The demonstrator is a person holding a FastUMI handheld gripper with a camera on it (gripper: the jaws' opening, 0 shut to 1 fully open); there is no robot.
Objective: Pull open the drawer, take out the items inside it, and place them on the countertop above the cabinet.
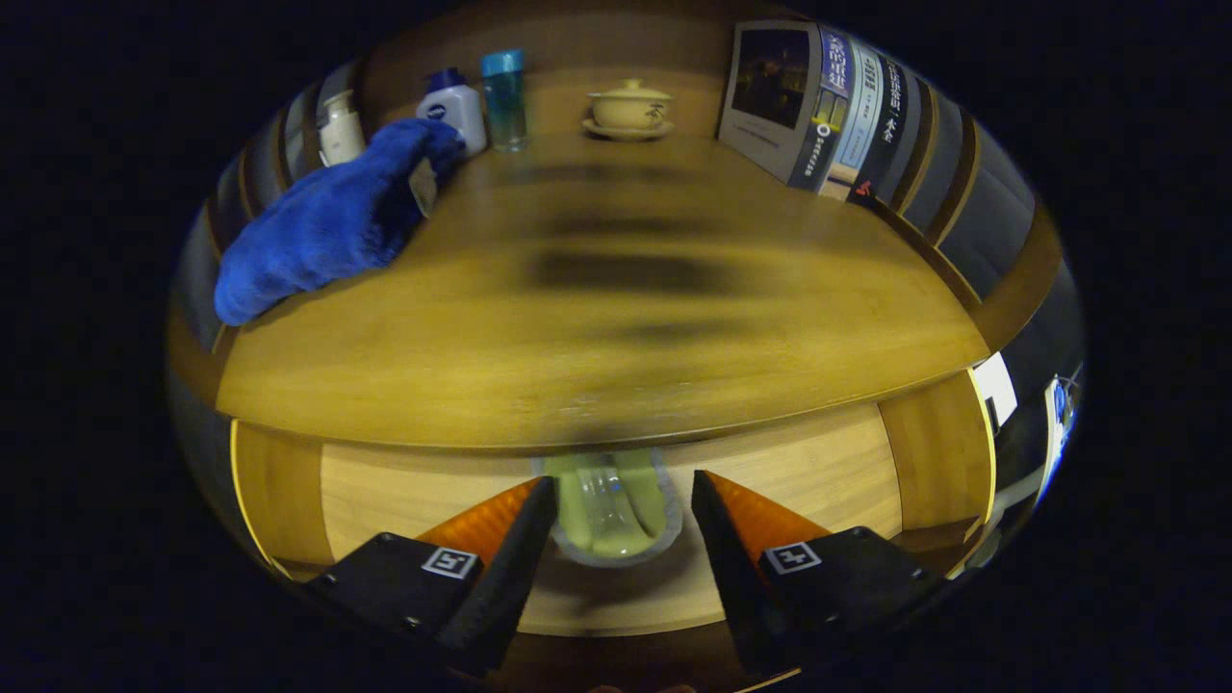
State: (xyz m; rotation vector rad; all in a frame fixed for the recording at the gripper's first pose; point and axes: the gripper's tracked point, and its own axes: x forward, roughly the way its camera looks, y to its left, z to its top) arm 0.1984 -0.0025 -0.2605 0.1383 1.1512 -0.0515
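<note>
Standing right by the cabinet here. Biggest thing is the wooden countertop (597,318), mostly bare in the middle. Below its front edge is the open drawer (385,491), pale wood floor showing. On the counter at about 10 o'clock from the gripper lies a blue towel (327,221). Row of books (837,115) stands at 1 o'clock along the side. At the back, around 12, a lidded teacup (630,106) on its saucer, and at 11 a white lotion bottle (454,108), a blue-capped clear bottle (503,96) and a small white jar (339,127).

The task's thing: a greenish pouch with a clear bottle in it (609,510), lying in the drawer partly under the counter lip, dead ahead at 12.

The gripper (621,510) has its fingers spread apart, one each side of the pouch, not pressing it as far as I can tell.

My take: push in a touch, squeeze across the middle, draw it out clear of the lip before lifting, then drop it on the bare patch.
</note>
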